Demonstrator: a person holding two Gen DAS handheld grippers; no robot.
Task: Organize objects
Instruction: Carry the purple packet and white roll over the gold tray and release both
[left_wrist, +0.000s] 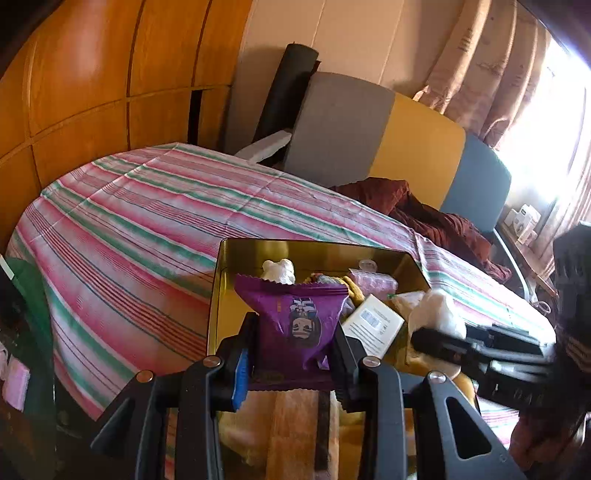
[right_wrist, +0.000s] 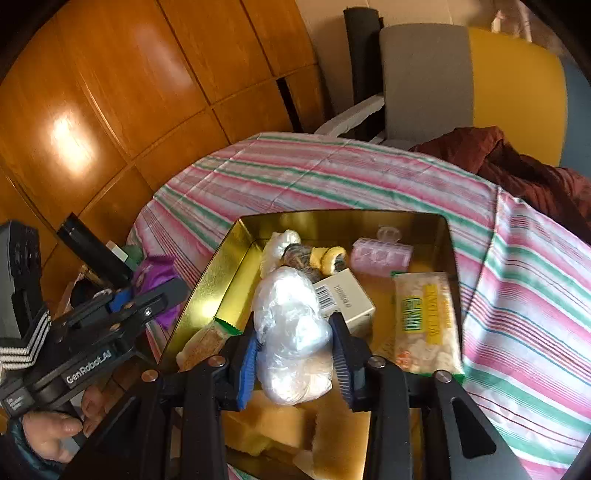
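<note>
A gold tin (left_wrist: 314, 246) (right_wrist: 332, 215) lies open on the striped bedcover (left_wrist: 147, 221). It holds a pink hair roller (right_wrist: 382, 254), a small white box (right_wrist: 347, 299), a yellow-labelled snack bag (right_wrist: 424, 317) and several other small items. My left gripper (left_wrist: 295, 332) is shut on a purple snack packet (left_wrist: 295, 317) at the tin's near edge. In the right wrist view the left gripper (right_wrist: 147, 299) sits just left of the tin with the purple packet (right_wrist: 155, 273). My right gripper (right_wrist: 293, 325) (left_wrist: 436, 332) is shut on a clear plastic-wrapped bundle (right_wrist: 291, 332) over the tin's near half.
Wooden wardrobe doors (left_wrist: 92, 74) stand behind the bed. A grey, yellow and blue headboard (left_wrist: 406, 147) and a maroon cloth (left_wrist: 424, 214) lie at the far right. A person's hand (right_wrist: 55, 428) holds the left gripper. A beige fluffy cloth (right_wrist: 332, 435) lies below the right gripper.
</note>
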